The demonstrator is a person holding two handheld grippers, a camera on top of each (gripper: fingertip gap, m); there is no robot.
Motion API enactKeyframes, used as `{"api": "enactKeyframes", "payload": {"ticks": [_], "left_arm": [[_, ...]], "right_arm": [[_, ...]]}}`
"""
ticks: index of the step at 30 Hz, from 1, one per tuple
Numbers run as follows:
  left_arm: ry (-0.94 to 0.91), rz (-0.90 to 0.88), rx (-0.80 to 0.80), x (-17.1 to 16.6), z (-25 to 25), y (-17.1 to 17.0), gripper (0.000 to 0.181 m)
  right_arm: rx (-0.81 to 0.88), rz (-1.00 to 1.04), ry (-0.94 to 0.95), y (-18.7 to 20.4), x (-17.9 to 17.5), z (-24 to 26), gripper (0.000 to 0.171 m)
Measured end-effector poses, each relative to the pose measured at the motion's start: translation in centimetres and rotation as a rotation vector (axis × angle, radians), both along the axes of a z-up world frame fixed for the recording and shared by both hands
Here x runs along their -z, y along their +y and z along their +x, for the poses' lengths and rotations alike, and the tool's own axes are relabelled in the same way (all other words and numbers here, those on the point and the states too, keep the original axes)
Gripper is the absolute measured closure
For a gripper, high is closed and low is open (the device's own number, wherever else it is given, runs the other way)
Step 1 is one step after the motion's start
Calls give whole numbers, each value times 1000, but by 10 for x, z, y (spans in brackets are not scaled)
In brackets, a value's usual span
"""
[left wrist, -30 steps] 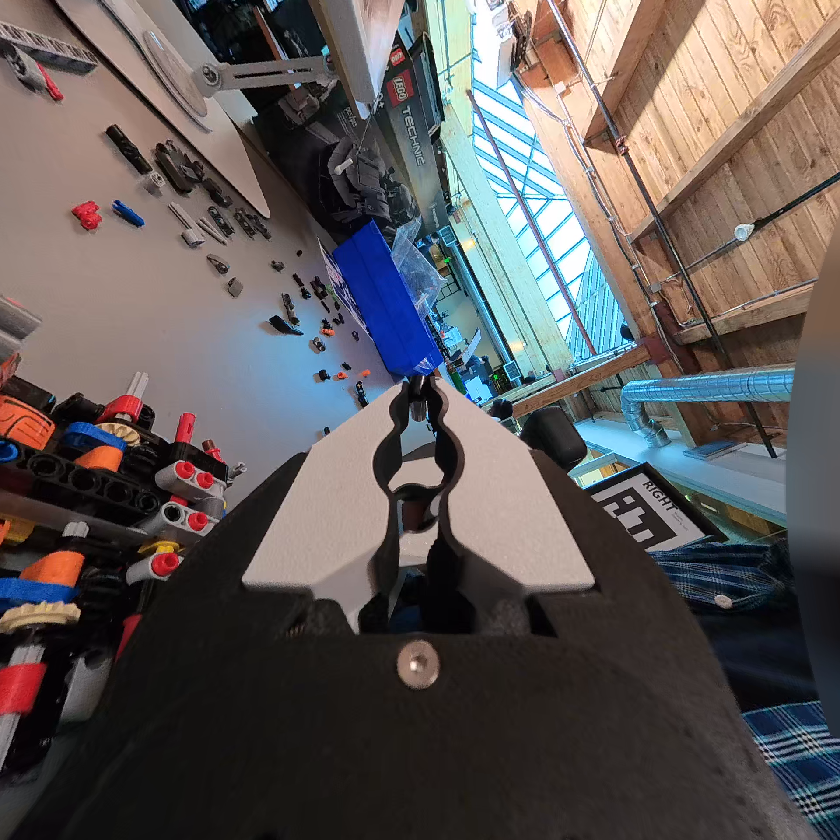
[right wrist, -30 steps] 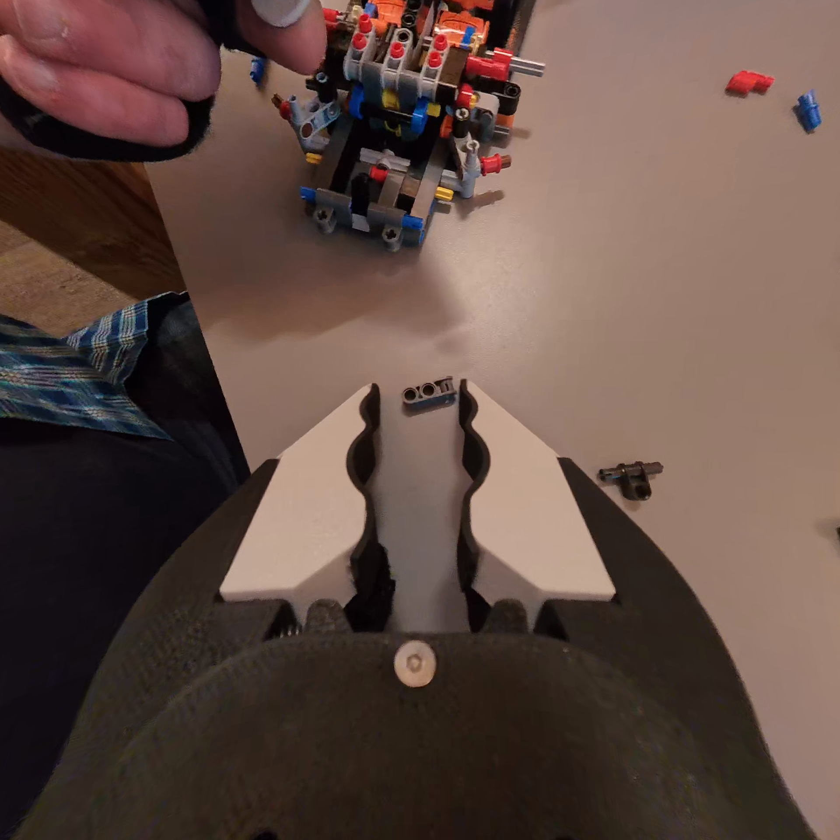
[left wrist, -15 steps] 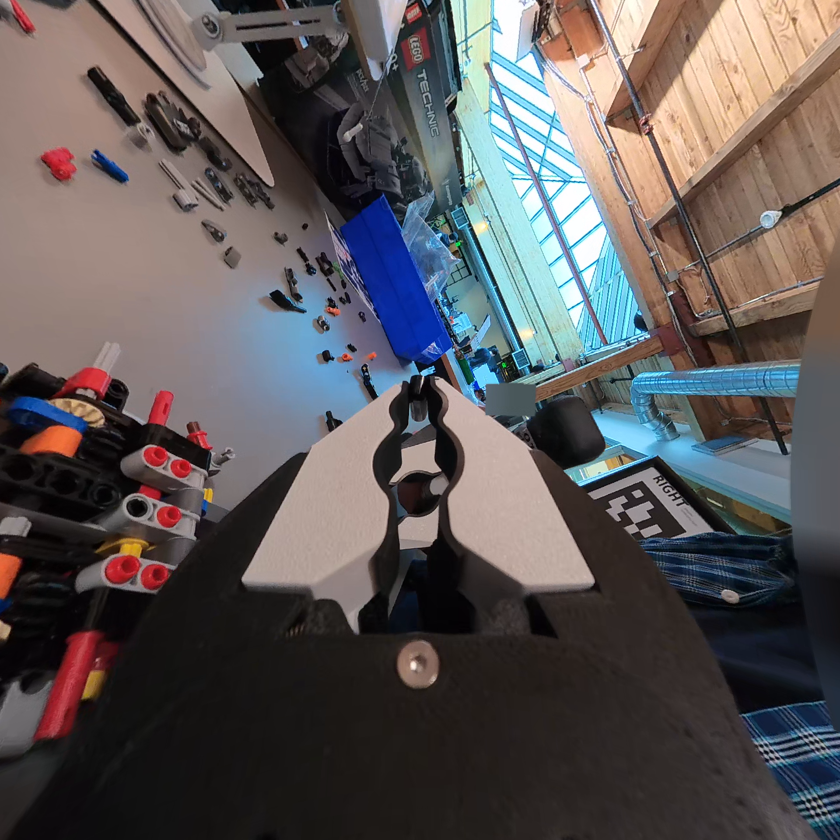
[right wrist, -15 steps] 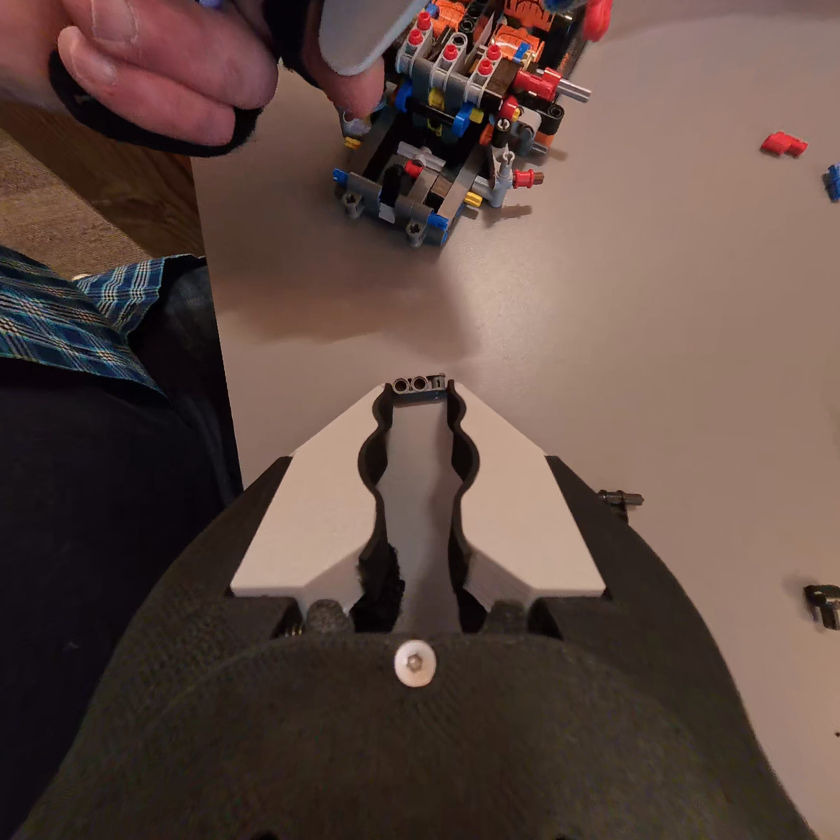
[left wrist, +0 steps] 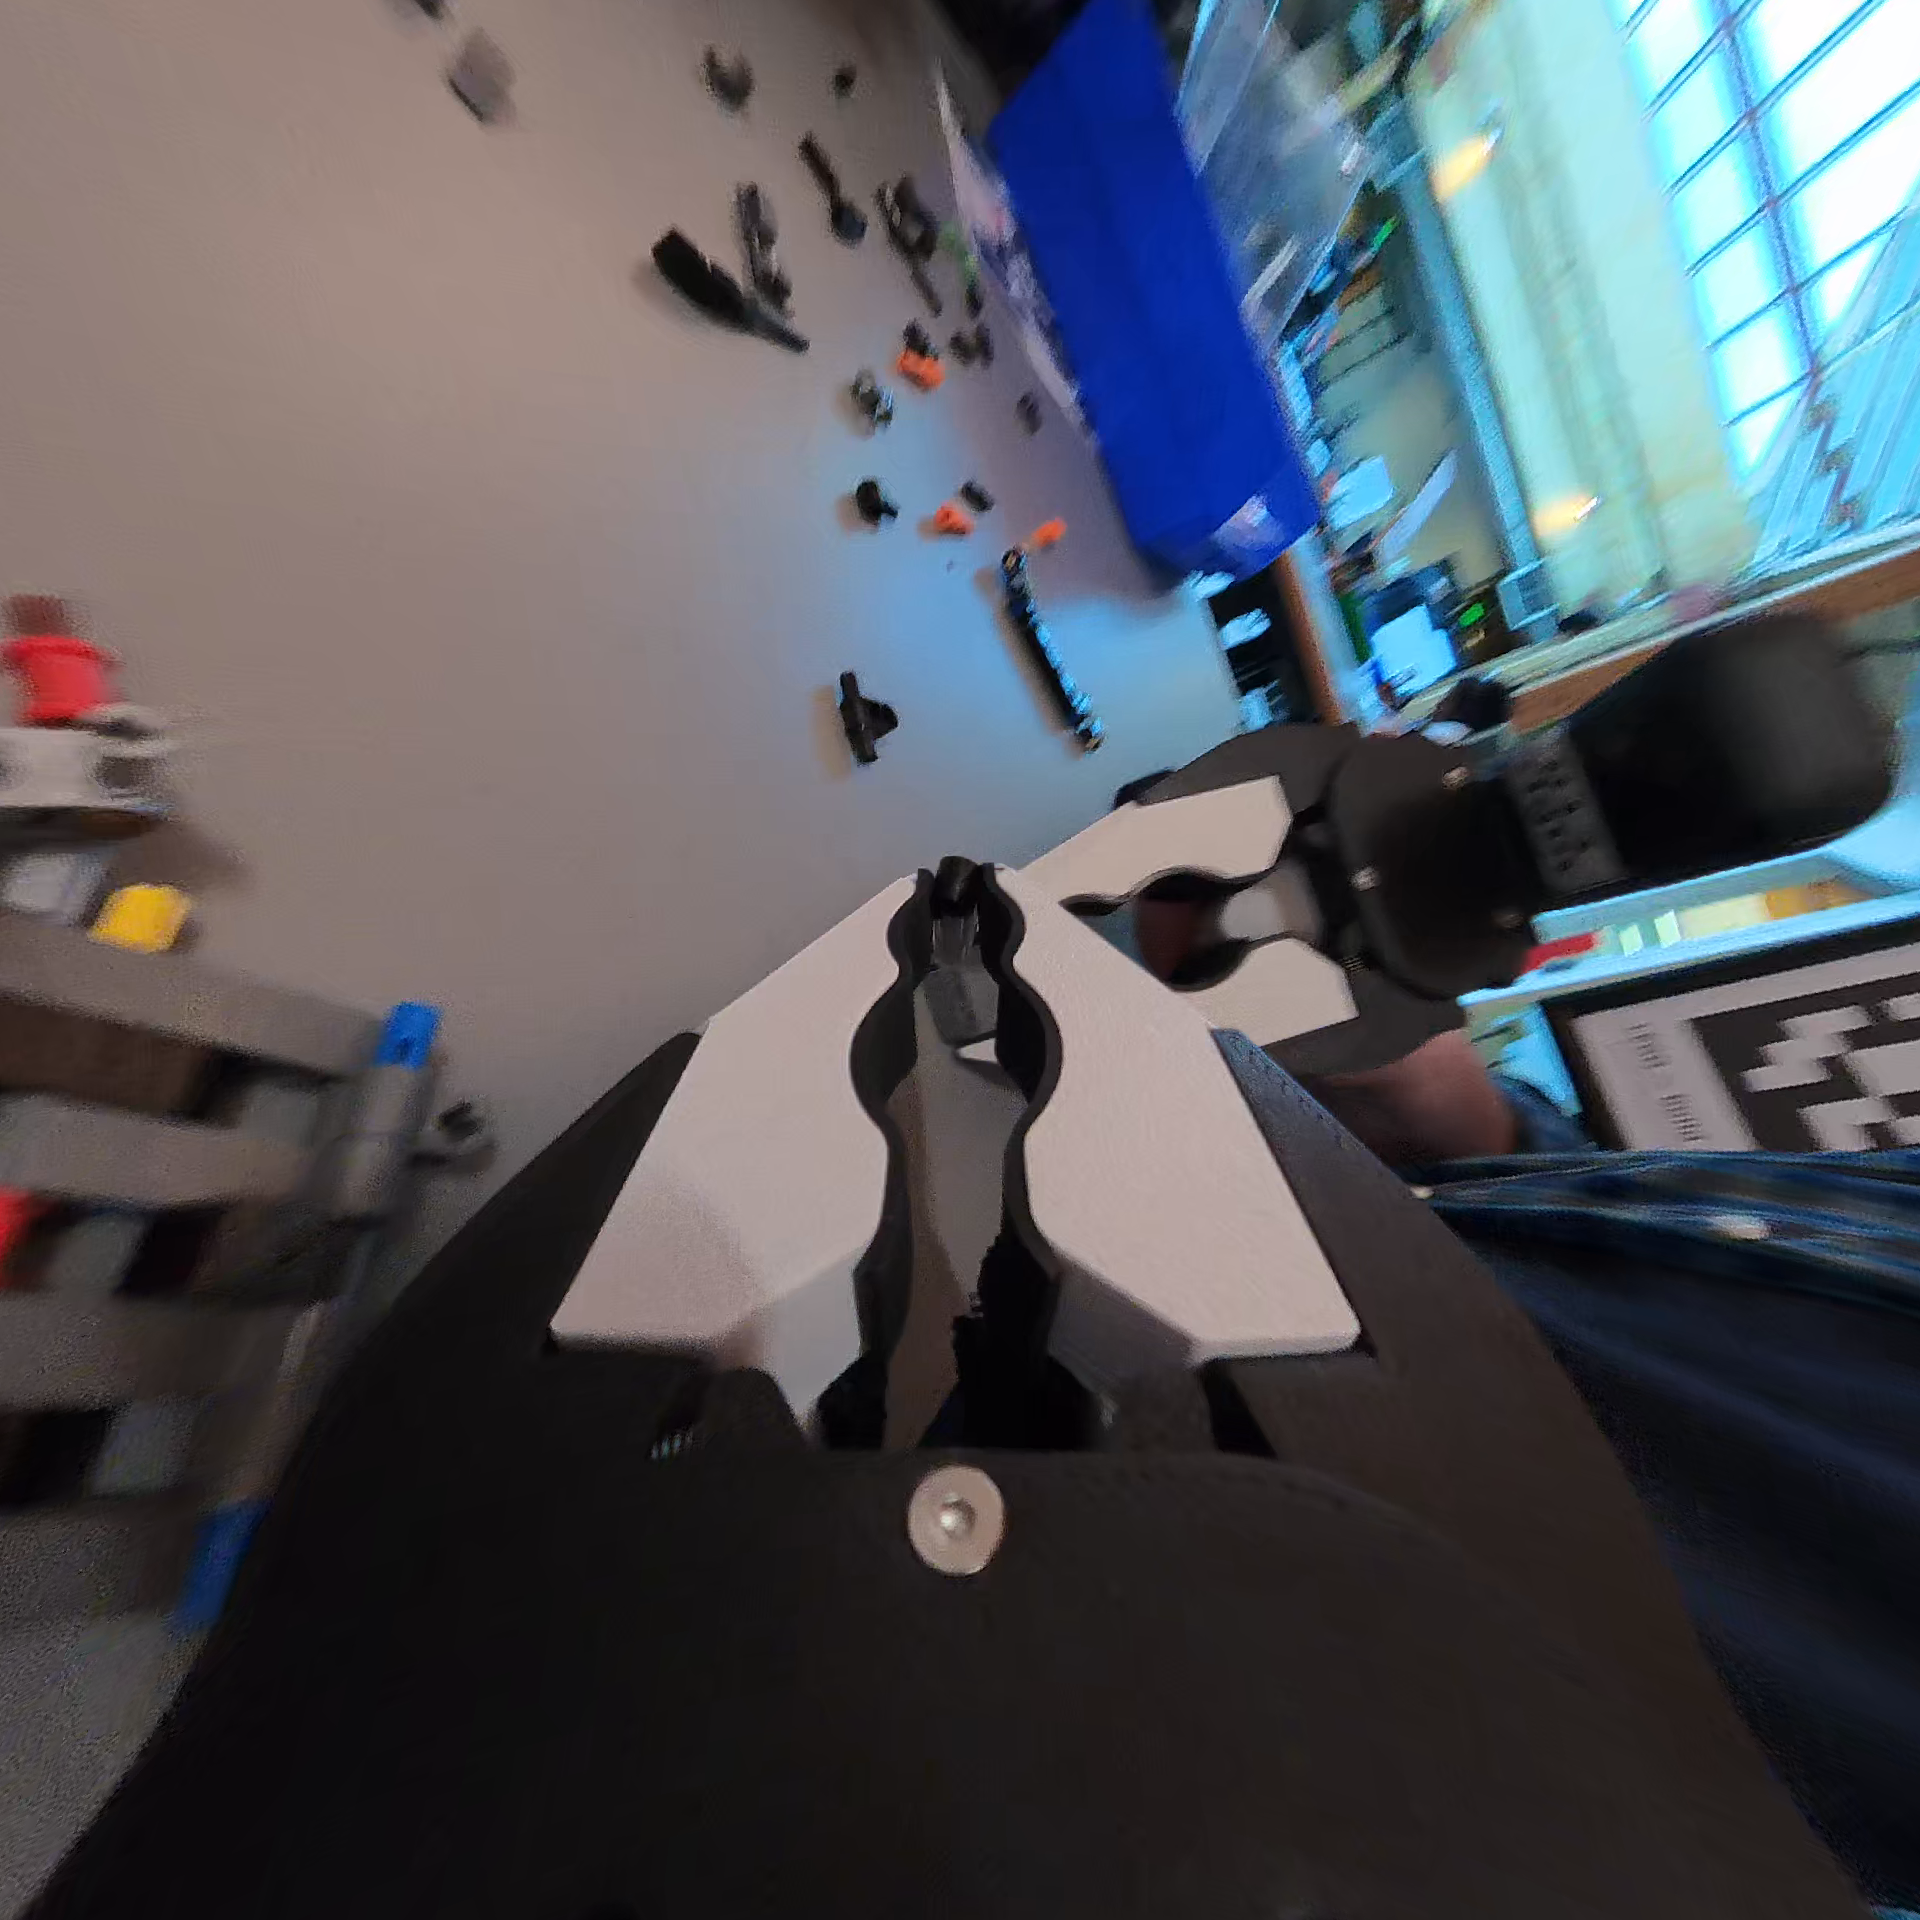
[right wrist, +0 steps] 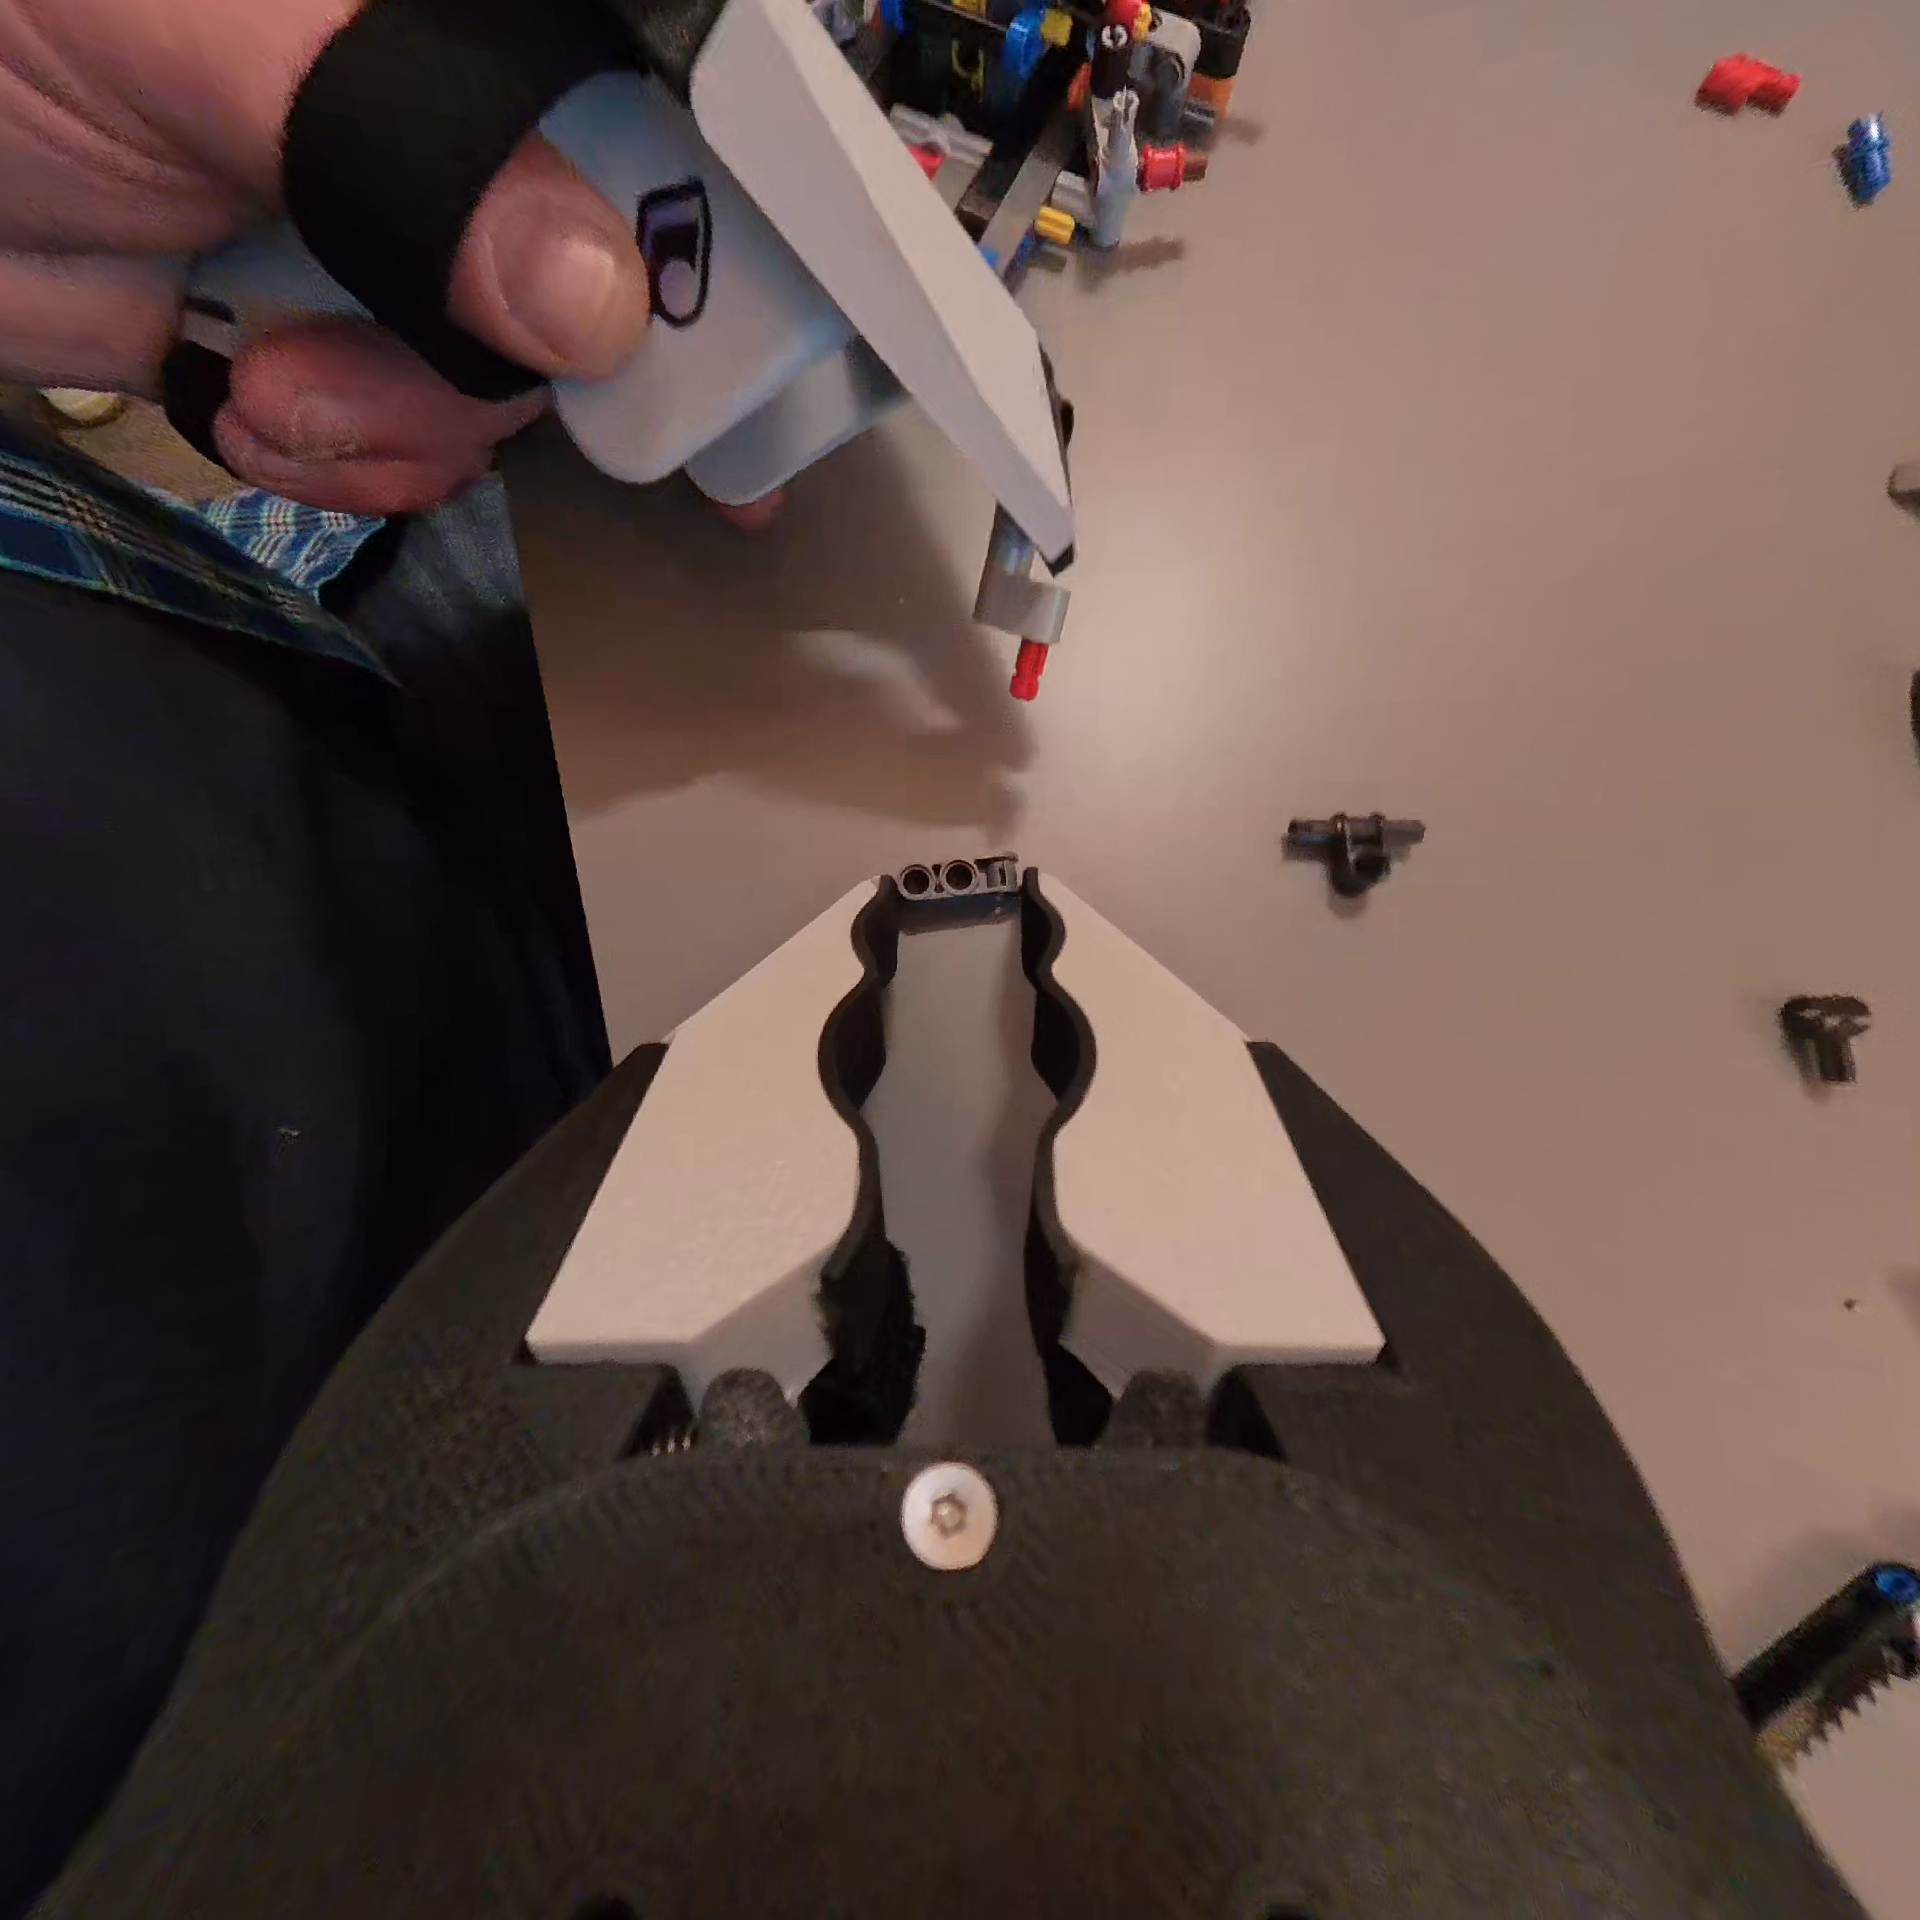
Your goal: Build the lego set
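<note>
My right gripper (right wrist: 958, 885) is shut on a small dark grey connector (right wrist: 940, 881) with two round holes, held over the table near its front edge. My left gripper (left wrist: 951, 894) is shut on a light grey piece (left wrist: 958, 997). In the right wrist view the left gripper (right wrist: 1039, 545), held by a hand (right wrist: 395, 260), comes in from the upper left. Its light grey piece (right wrist: 1023, 603) has a red pin (right wrist: 1029, 667) pointing down, a short way beyond my right fingertips. The partly built model (right wrist: 1039, 94) stands at the far edge, blurred in the left wrist view (left wrist: 156, 1091). The right gripper (left wrist: 1101, 904) shows just beyond the left fingertips.
Loose parts lie on the table to the right: a black axle connector (right wrist: 1351, 844), a black piece (right wrist: 1823, 1034), a black beam with a blue pin (right wrist: 1829, 1652), a red piece (right wrist: 1751, 85), a blue pin (right wrist: 1865, 156). A blue bin (left wrist: 1143, 312) and several small parts (left wrist: 914, 364) lie farther off.
My right gripper closed on the dark grey connector that lay on the table and holds it. My left gripper swung away from the model toward the right gripper, still holding its grey piece.
</note>
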State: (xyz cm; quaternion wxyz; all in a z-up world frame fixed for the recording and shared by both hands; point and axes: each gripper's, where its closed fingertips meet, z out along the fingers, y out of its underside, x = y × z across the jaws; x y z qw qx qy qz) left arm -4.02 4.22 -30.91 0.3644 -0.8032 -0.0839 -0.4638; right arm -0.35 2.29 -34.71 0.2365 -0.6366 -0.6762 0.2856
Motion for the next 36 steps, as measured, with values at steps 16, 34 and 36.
{"api": "enactKeyframes", "payload": {"ticks": [16,34,36], "left_arm": [[302,-32,-22,13,6,4,158],[974,243,425,25,8,-5,164],[999,190,446,35,5,-5,171]], "right_arm": [[-21,9,43,4,0,16,150],[-67,48,48,6,0,10,149],[-72,55,46,8,0,10,149]]}}
